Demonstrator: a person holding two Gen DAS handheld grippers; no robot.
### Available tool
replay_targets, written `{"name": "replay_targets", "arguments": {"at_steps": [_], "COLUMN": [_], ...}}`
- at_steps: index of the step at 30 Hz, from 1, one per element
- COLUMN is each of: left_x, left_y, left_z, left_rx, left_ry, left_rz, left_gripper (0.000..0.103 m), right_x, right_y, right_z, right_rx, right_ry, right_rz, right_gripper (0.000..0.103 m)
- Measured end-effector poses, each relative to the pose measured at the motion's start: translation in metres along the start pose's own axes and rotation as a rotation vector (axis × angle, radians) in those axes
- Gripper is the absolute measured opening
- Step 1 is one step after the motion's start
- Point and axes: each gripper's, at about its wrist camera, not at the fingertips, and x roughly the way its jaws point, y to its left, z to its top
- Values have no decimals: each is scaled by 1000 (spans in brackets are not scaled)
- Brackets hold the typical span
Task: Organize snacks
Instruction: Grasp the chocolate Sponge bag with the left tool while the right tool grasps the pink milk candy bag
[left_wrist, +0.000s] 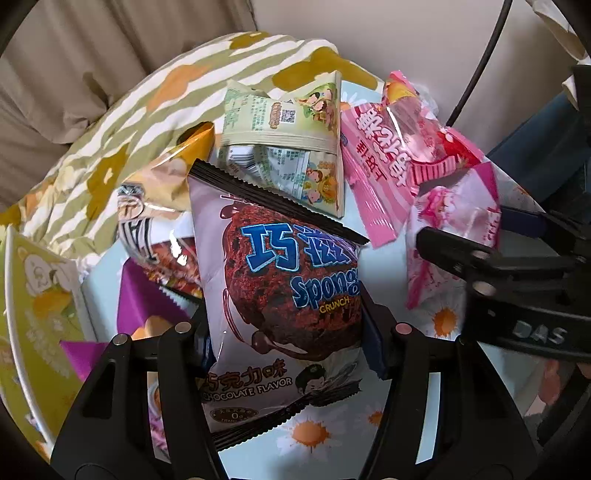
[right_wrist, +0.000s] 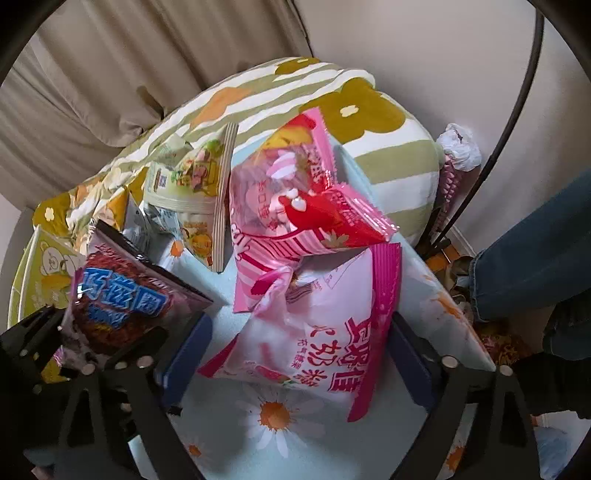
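The left hand-held gripper (left_wrist: 286, 332) is pinching the chocolate sponge-crunch bag (left_wrist: 280, 295); its blue pads are pressing on both side edges of the bag, at about 6 o'clock in the left wrist view. The bag is standing tilted, its dark serrated top seam pointing toward 12 o'clock.

The right hand-held gripper (right_wrist: 299, 343) is standing spread on either side of the pink-and-white marshmallow bag (right_wrist: 317, 332), which is lying on the daisy-print cloth (right_wrist: 280, 417). The blue pads (right_wrist: 188, 350) are sitting close to the bag's edges; whether they are touching it cannot be told for certain from this angle, though a gap appears to be showing on the left side.

At 12 o'clock from the marshmallow bag, a pink striped wafer bag (right_wrist: 295, 206) is resting partly on top of it. At 10 o'clock, a pale green snack bag (right_wrist: 199, 184) is leaning against a floral pillow (right_wrist: 354, 107). In the left wrist view, a purple packet (left_wrist: 147, 306) is lying at 9 o'clock beside the held bag, just below an orange-and-white snack bag (left_wrist: 162, 206).
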Motion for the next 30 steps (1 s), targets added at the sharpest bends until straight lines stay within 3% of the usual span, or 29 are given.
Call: {"name": "replay_targets", "arguments": {"at_steps": [5,12,17,30], "left_x": [-3,-9,-16,-63], "left_y": [1,0,-6,-19], "left_z": [-5,-15,-21,-20], "left_rx": [-20,-57,-83,-159], "left_ry": [9,14,9,-74], "left_rz": [1,10,20,76], "left_gripper": [59,59,59,59], "right_x": [12,14,7,-44], "right_y": [3,5,4,-10], "right_z": [-4,-9,-10,-5], "right_rx": [-24,-67,-100,-151], "right_ry": [29,49,42,-16], "right_rz": [-6,31,64,150], "right_gripper": [81,60,52,50]}}
